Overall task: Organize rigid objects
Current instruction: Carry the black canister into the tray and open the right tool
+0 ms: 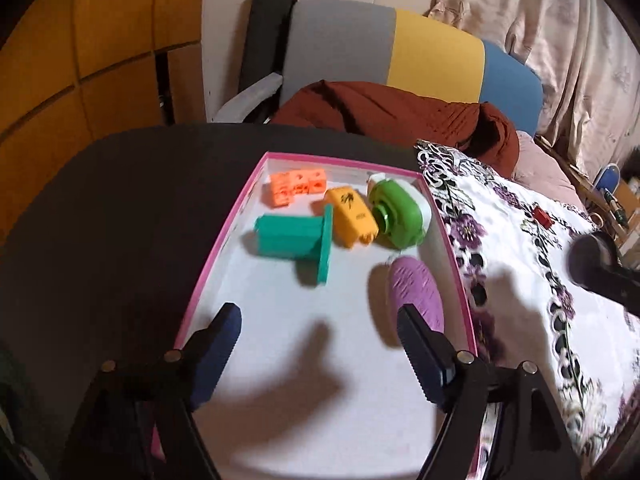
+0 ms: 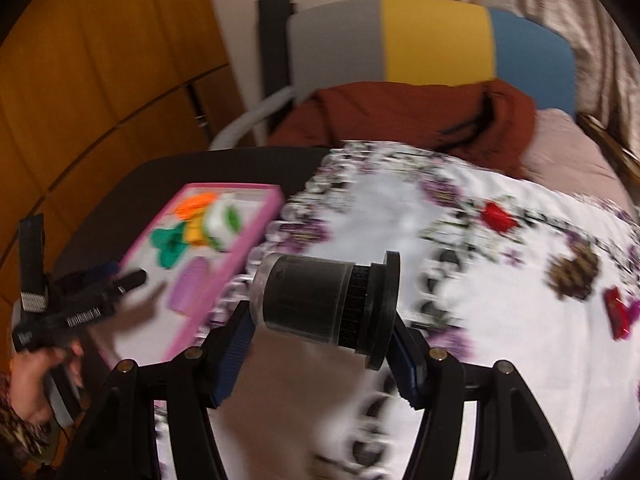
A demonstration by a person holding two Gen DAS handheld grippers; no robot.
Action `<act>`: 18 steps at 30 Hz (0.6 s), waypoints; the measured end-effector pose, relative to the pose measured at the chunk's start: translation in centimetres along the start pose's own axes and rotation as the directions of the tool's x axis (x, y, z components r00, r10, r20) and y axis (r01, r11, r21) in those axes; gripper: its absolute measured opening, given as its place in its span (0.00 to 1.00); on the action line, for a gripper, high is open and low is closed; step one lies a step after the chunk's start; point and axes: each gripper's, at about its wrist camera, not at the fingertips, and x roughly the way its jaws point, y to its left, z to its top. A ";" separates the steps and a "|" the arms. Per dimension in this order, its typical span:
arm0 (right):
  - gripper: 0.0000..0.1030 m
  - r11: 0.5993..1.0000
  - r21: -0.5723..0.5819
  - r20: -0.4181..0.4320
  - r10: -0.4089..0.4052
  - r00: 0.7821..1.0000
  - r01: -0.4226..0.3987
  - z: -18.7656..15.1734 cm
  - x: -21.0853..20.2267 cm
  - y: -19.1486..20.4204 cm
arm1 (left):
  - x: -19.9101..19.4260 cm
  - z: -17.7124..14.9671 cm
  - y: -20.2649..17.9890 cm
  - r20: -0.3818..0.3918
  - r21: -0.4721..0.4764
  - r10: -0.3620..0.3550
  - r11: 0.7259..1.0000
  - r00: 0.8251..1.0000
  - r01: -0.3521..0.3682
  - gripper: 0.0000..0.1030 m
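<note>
Pink tray (image 1: 224, 236) holds teal piece (image 1: 294, 240), orange cubes (image 1: 297, 186), purple brush (image 1: 416, 294)

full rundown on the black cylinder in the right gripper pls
The black cylinder lies on its side across the right gripper, clamped end to end between the blue pads. It looks like dark plastic with a glossy, clear-looking shell, a ribbed band near one end and a wider flat flange beyond that. It is held in the air over the floral cloth, right of the pink tray. Motion blur hides finer detail.
</note>
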 end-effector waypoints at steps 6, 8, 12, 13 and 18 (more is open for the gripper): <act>0.61 0.994 -0.077 -0.049 0.077 0.996 -0.080 1.5 2.6 6.7 | -2.4 -2.1 0.8 0.043 0.024 0.033 0.999 0.999 -0.034 0.80; 0.61 0.989 -0.098 -0.063 0.100 0.993 -0.106 1.7 3.5 9.0 | -2.9 -2.4 1.0 0.051 0.031 0.039 0.999 0.998 -0.041 0.80; 0.61 0.981 -0.126 -0.094 0.137 0.986 -0.148 2.0 5.6 12.6 | -4.2 -3.4 1.2 0.069 0.047 0.042 0.998 0.997 -0.045 0.83; 0.61 0.979 -0.134 -0.104 0.140 0.985 -0.153 2.1 6.1 13.4 | -4.6 -3.8 1.3 0.074 0.050 0.041 0.998 0.996 -0.045 0.83; 0.61 0.973 -0.151 -0.153 0.154 0.976 -0.177 2.4 8.9 16.0 | -5.6 -4.7 2.1 0.078 0.037 0.053 0.998 0.996 -0.056 0.83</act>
